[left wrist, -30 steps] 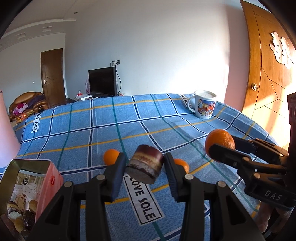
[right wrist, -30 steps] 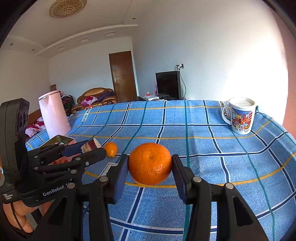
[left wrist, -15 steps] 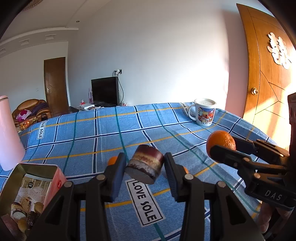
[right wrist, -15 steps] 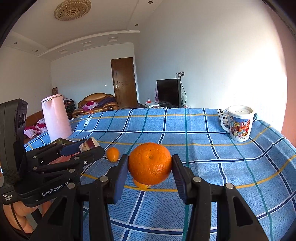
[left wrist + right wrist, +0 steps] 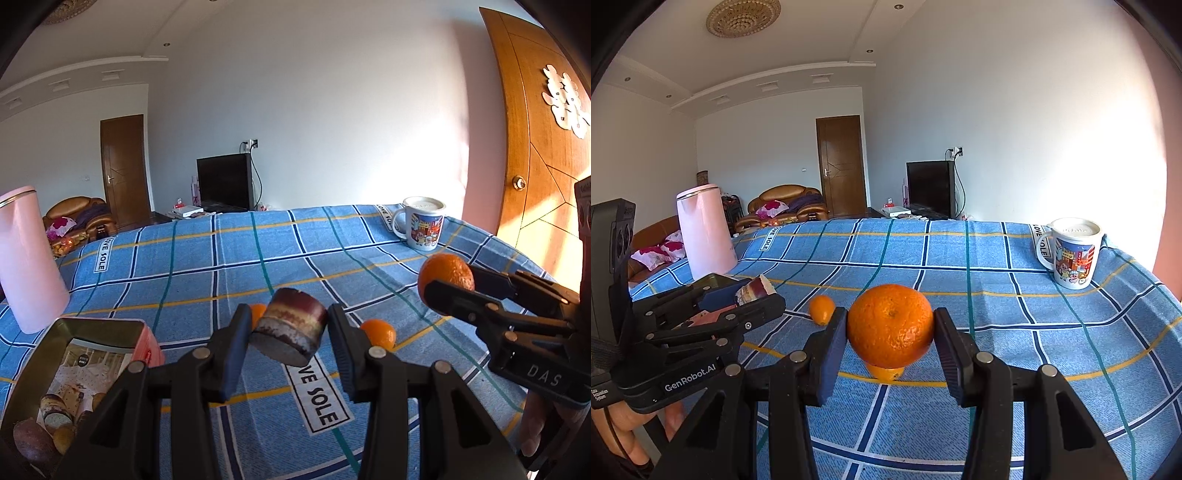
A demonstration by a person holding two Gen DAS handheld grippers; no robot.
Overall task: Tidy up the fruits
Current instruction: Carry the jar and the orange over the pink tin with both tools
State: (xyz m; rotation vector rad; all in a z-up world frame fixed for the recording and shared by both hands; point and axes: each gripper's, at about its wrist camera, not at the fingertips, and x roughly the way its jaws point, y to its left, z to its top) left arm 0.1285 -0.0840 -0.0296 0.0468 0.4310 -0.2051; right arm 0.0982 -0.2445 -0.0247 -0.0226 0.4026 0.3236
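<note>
Orange (image 5: 890, 325) clamped in R gripper (image 5: 891, 341), held above blue plaid cloth (image 5: 1015, 295). L gripper (image 5: 289, 332) clamps layered cake piece (image 5: 290, 330) near open tin (image 5: 70, 365). Two small oranges (image 5: 378, 332) lie on cloth.

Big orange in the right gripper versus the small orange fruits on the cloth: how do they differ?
The big orange is clamped in the right gripper, off the cloth; the two small orange fruits lie loose on the checked cloth. It is much larger than they are. All are orange.
</note>
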